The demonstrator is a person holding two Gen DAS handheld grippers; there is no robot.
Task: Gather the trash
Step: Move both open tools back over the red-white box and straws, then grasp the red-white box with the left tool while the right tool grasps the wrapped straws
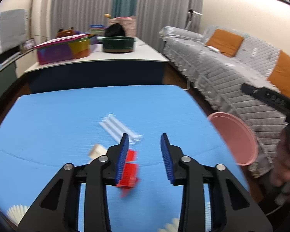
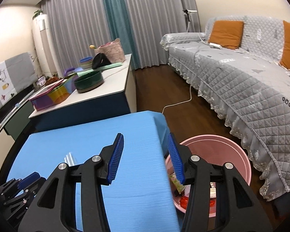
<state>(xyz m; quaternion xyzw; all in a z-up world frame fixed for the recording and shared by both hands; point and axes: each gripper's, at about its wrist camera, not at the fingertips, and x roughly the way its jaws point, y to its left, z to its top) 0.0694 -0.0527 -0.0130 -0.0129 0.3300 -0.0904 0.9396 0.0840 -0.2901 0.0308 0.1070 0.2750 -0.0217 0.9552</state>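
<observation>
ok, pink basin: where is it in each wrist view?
Left wrist: pink basin at the right, past the blue table's edge, in front of the sofa.
Right wrist: lower right, beside the table, partly behind the right gripper.
Shared landmark: green bowl.

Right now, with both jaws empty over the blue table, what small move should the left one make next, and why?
Probably ease the left gripper down and left onto the red wrapper. Its jaws stand open and empty, the wrapper lies just beside the left pad, and the pink bin already holds trash.
</observation>
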